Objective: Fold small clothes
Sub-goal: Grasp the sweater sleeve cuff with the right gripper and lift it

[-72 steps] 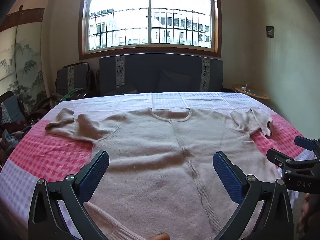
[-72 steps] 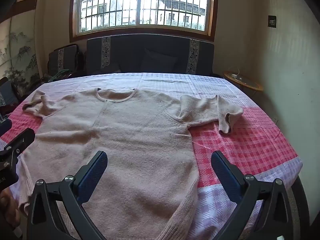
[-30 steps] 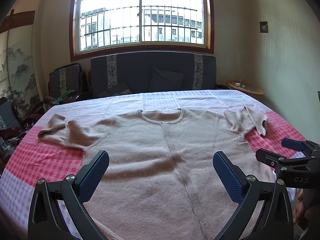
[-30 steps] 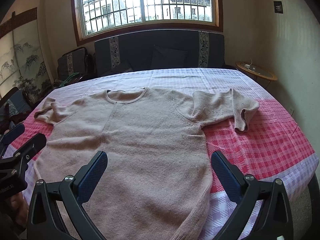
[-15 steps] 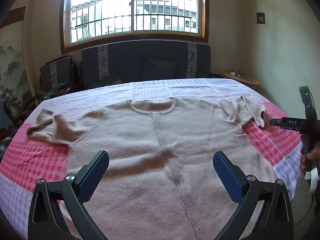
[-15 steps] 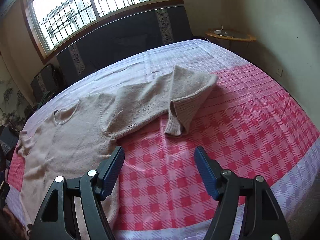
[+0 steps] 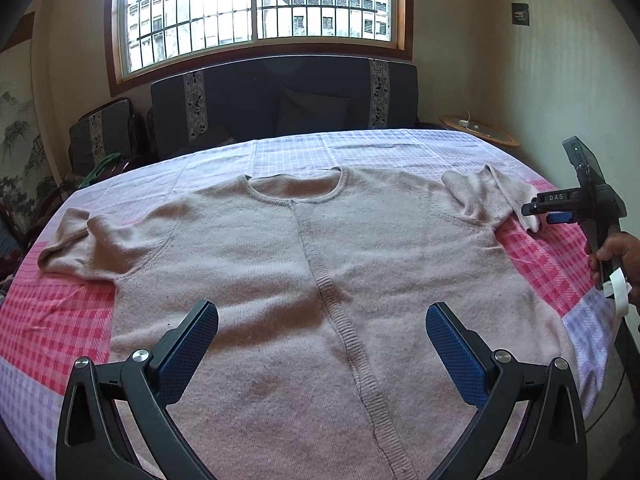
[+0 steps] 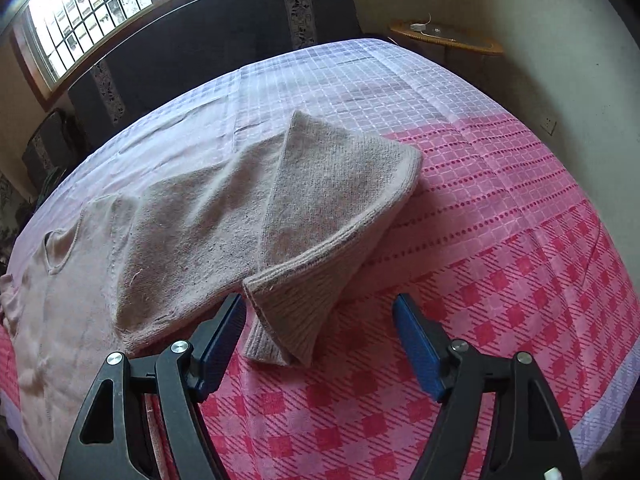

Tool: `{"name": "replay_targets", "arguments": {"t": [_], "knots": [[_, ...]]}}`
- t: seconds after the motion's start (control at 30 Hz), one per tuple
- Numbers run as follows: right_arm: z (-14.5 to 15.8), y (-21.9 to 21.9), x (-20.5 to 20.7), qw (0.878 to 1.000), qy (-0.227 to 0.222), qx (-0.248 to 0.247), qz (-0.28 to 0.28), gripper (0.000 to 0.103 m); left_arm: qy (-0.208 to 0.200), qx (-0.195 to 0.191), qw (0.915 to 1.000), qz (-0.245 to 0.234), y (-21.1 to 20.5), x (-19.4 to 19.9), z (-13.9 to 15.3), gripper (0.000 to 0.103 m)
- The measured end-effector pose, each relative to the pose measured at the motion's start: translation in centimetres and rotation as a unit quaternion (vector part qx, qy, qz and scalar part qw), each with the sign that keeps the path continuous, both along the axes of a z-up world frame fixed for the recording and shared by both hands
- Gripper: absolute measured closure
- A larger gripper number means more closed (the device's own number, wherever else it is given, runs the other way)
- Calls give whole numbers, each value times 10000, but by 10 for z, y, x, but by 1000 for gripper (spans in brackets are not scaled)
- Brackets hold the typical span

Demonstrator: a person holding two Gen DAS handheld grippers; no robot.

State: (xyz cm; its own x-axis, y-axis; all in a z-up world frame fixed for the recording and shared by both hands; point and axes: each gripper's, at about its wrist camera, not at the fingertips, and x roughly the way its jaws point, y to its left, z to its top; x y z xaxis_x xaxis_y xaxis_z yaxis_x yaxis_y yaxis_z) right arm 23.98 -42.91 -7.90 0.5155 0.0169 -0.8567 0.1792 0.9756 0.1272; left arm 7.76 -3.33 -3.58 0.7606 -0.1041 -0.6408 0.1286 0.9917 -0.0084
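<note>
A beige knit sweater [image 7: 320, 264] lies flat, front up, on the table. Its two sleeves are folded back on themselves. My left gripper [image 7: 322, 340] is open and empty, held above the sweater's lower middle. My right gripper [image 8: 319, 336] is open, close to the table, with the ribbed cuff [image 8: 288, 320] of the sweater's right-hand sleeve [image 8: 328, 184] lying between its fingertips, not gripped. The right gripper [image 7: 540, 214] also shows in the left wrist view, at that sleeve's cuff.
The table carries a pink and lilac checked cloth [image 8: 500, 240]. A dark sofa [image 7: 288, 96] stands behind it under the window. A small round side table [image 7: 480, 136] is at the back right by the wall. A chair with clutter [image 7: 104, 136] is at the back left.
My right gripper has moved from the sweater's hem to the right-hand sleeve and dropped down to its cuff. My left gripper has drifted slightly and stayed open.
</note>
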Motion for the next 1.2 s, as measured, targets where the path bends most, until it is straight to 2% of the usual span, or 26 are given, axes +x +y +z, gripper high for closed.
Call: {"name": "replay_targets", "arguments": {"t": [0.07,0.1,0.13,0.27,0.4,0.57,0.7,0.87,1.07,1.17,1.2], "knots": [[-6,-3,4,9997,92,-159,-157,60,72,-14,10000,13,1,3,-3,0],[-4,-8,4,9997,50,-37,-223,87,106,-22,9999,24,2,4,-4,0],[-2,-14,4,9993,35,273,-272,95,122,-38,9999,33,4,5,-5,0],[20,-23,-6,9917,-401,1193,-259,95,77,-127,9998,106,14,5,-2,0],[48,1,-9,9775,-645,2009,34,95,100,-226,9994,226,26,7,0,0],[80,68,-3,9512,-834,2926,517,95,146,-484,9977,457,46,6,2,0],[93,145,6,9368,-943,3235,946,95,55,-527,9968,606,61,1,7,0],[85,237,22,9264,-787,3440,1317,95,39,-646,9949,775,83,-2,10,0],[54,324,31,9179,-550,3578,1626,95,77,-745,9926,953,111,-6,6,0],[30,363,34,9117,-224,3657,1861,93,122,-801,9911,1059,125,-7,2,0],[21,374,33,9100,-61,3662,1943,88,140,-837,9903,1098,130,-8,1,0]]}}
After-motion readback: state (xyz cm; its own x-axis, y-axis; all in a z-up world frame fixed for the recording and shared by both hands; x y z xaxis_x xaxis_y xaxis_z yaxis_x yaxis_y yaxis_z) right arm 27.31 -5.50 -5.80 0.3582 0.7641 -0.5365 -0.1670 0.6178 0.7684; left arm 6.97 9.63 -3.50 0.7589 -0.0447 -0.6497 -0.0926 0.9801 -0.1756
